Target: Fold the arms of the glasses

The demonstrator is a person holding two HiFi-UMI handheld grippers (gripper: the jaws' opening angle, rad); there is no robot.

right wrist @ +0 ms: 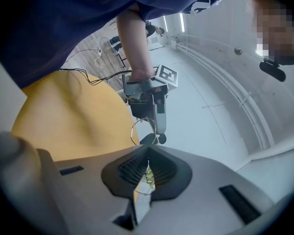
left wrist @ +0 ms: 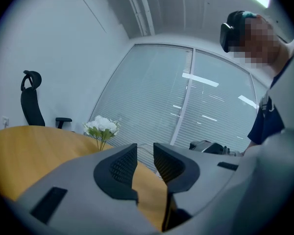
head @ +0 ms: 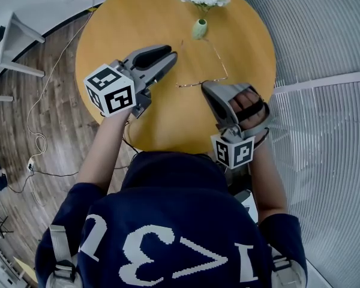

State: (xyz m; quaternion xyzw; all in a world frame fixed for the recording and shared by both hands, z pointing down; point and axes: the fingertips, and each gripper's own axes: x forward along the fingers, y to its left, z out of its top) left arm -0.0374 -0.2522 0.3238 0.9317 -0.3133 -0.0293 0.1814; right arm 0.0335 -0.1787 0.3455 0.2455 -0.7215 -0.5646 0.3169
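Over the worktop (head: 126, 29), closest in, the right hand-held gripper (head: 209, 90) is clamped on the glasses (head: 195, 84). The left hand-held gripper (head: 170, 57), just beside them, is slightly parted and empty. Farther off sits a flower vase (head: 199, 27).

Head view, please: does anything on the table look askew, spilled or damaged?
Nothing stands out. The small green vase of white flowers stands upright; the right gripper pinches the thin wire-framed glasses, arms unfolded.
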